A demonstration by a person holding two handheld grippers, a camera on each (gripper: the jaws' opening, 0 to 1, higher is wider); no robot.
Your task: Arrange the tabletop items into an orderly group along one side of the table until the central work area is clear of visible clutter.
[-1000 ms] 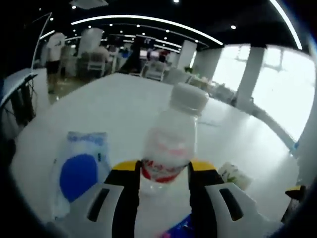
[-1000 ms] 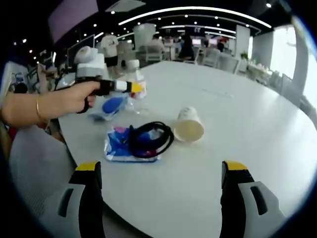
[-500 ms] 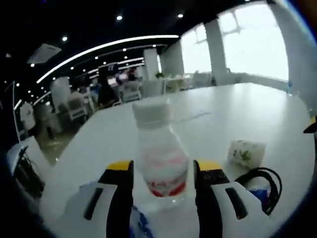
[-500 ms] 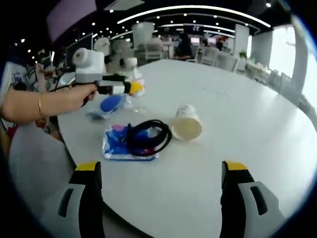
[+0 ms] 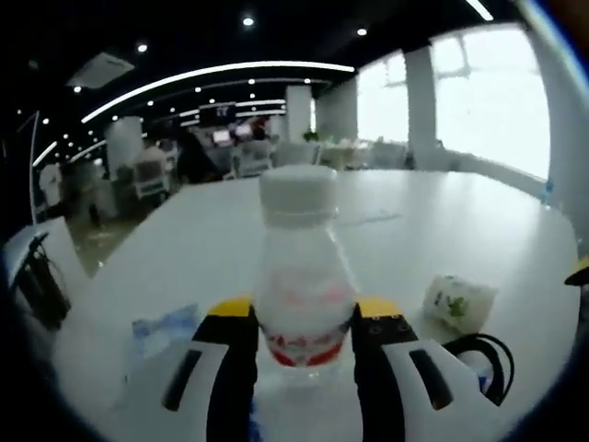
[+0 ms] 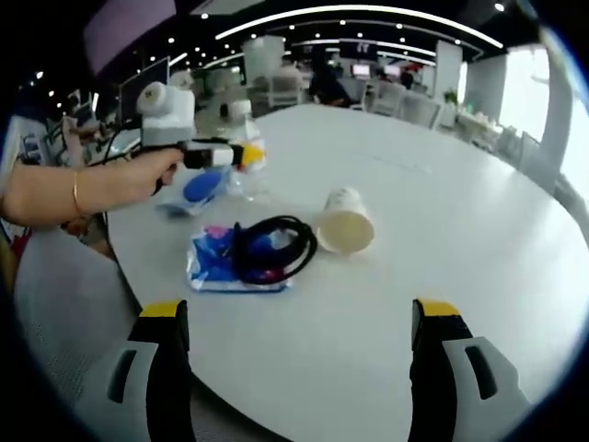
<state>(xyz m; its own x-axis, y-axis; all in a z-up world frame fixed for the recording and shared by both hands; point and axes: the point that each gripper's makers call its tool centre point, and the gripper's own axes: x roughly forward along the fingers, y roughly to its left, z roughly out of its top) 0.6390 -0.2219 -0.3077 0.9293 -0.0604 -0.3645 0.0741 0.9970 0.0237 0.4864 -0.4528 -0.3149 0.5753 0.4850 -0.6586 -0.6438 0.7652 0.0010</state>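
left gripper (image 5: 299,318) clamped on bottle (image 5: 299,276), upright, far-left table (image 6: 479,239) edge | right gripper (image 6: 299,322) jaws wide, nothing held | cup (image 6: 345,221) tipped mid-table, cable (image 6: 271,247) on blue pouch (image 6: 216,267) beside it

Left gripper (image 5: 304,322) fingers clamped closed; right gripper (image 6: 299,318) fingers spread wide.

over the last second my left gripper (image 6: 247,157) has swung the bottle (image 5: 302,276) round, so the window side now fills the right of the left gripper view, where a second ago the hall did. the paper cup (image 5: 458,301) has come further into that view at right, and the black cable (image 5: 486,361) now shows at the lower right. the blue-and-white packet (image 5: 162,336) sits lower left, its blue circle gone from sight.
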